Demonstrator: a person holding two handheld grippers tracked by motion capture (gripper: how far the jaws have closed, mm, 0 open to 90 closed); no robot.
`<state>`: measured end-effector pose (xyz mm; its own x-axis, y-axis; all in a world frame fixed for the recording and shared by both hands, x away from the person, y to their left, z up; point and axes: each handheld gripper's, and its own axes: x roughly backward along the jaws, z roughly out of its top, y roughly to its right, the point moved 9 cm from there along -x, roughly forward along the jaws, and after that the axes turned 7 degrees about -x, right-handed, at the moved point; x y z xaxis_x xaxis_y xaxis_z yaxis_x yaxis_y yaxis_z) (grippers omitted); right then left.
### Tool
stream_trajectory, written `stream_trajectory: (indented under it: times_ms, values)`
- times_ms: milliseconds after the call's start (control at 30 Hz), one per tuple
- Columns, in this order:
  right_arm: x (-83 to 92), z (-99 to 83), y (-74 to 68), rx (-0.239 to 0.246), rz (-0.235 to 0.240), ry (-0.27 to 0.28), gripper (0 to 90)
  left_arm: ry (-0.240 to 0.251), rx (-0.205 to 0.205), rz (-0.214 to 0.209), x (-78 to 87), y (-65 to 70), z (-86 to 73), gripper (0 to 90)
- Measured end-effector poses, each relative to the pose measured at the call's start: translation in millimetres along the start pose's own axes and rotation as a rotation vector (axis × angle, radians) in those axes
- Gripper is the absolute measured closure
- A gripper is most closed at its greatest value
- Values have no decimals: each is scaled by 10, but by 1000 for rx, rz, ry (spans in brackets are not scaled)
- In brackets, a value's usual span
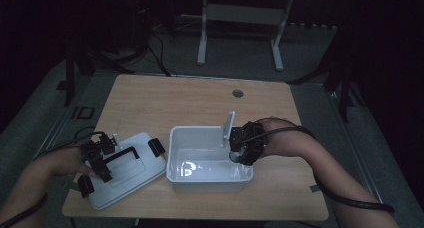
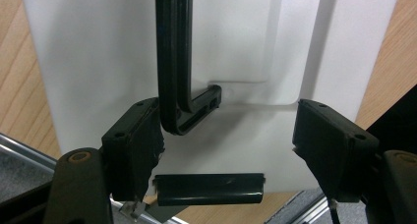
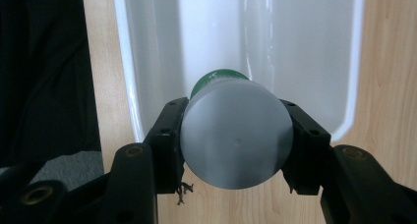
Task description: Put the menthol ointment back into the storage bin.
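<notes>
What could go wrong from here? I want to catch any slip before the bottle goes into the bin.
The right gripper pinches the round bottle only across its sides, so it might rotate or slide out over the white bin. It hangs close to the bin's rim and could knock it. The left gripper has open jaws over the lid, beside its black handle, so the lid may shift if bumped.

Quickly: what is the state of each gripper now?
Left gripper: open over the lid, holding nothing.
Right gripper: closed on a white cylinder above the box.

No legible text, seemingly.
</notes>
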<state>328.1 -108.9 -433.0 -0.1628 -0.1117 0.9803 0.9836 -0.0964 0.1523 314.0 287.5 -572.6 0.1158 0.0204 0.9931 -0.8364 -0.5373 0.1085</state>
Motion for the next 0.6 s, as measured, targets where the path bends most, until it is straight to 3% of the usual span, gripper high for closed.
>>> stream_trajectory:
  times_ms: [167,600]
  values:
    - [-151,9,-39,24,32,-23,501,0,3,-2,0,3,6,266]
    - [-608,26,26,-29,76,-51,501,1,-4,1,-2,2,17,266]
